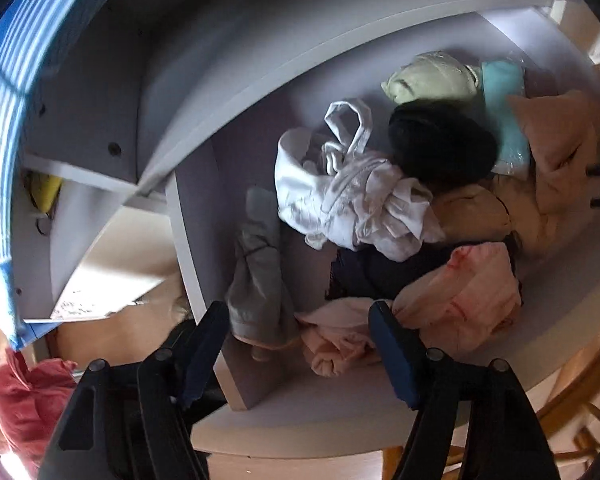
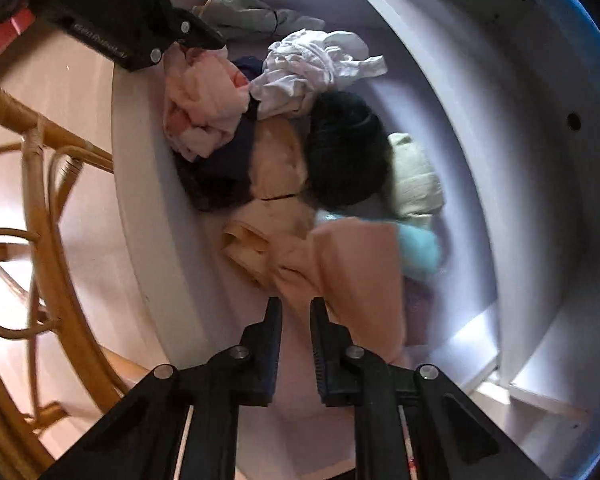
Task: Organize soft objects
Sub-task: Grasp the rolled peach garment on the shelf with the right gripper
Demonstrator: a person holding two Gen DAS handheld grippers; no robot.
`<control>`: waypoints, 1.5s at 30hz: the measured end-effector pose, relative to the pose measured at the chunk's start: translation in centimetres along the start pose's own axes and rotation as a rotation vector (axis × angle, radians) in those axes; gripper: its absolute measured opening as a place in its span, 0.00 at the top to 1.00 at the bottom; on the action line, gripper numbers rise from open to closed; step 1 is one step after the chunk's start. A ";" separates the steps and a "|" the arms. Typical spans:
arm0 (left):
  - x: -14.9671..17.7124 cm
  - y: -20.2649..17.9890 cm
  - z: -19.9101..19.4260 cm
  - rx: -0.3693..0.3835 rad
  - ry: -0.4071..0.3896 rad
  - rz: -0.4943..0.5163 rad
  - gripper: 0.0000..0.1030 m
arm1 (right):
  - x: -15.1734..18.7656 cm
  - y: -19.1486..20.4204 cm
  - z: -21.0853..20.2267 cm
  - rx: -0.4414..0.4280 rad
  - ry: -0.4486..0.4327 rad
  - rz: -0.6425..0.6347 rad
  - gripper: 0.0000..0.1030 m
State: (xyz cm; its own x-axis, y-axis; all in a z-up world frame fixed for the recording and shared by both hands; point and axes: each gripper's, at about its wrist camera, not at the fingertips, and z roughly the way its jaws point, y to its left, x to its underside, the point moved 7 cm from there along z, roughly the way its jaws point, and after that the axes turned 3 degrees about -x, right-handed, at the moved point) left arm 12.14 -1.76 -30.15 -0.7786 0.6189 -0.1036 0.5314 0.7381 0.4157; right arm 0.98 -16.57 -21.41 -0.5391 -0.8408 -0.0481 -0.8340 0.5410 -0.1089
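A heap of soft clothes lies on a white shelf (image 1: pixel 300 408). In the left wrist view I see a white garment (image 1: pixel 339 196), a black one (image 1: pixel 439 140), a pale green one (image 1: pixel 431 76), a grey one (image 1: pixel 256 268) and a pink one (image 1: pixel 467 296). My left gripper (image 1: pixel 300 316) is open at the shelf's front edge, just before the grey and pink cloth, holding nothing. My right gripper (image 2: pixel 296 312) is nearly closed, with a narrow gap and nothing seen between the jaws, right beside a peach cloth (image 2: pixel 347 264). The left gripper (image 2: pixel 188 36) shows at the top of the right wrist view.
The shelf sits inside a white cabinet with a divider panel (image 1: pixel 188 240) at the left and a back wall (image 2: pixel 479 140). A rattan chair (image 2: pixel 40 208) stands in front on a light wood floor. A red cloth (image 1: pixel 24 396) lies lower left. A turquoise item (image 2: pixel 419 248) sits at the back.
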 end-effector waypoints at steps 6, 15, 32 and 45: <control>1.8 0.3 1.6 0.156 0.123 -0.049 0.30 | 1.0 1.8 -0.2 -0.031 0.038 -0.058 0.98; 3.2 -2.3 1.7 0.152 0.138 0.238 0.32 | 2.2 4.8 -1.3 -0.088 0.047 -0.166 0.98; 0.0 -3.8 2.7 0.283 0.057 0.284 0.04 | 3.9 -3.8 -3.3 -0.118 0.027 0.157 0.73; 0.4 -3.1 5.9 0.381 0.116 0.173 0.07 | 5.7 -5.7 0.8 -0.063 0.153 0.131 0.39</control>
State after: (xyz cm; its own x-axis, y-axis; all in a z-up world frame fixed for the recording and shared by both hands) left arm 12.14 -2.19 -36.81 -0.6880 0.7240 0.0498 0.7257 0.6860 0.0522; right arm 2.77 -24.43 -21.81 -0.6509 -0.7533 0.0940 -0.7588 0.6495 -0.0491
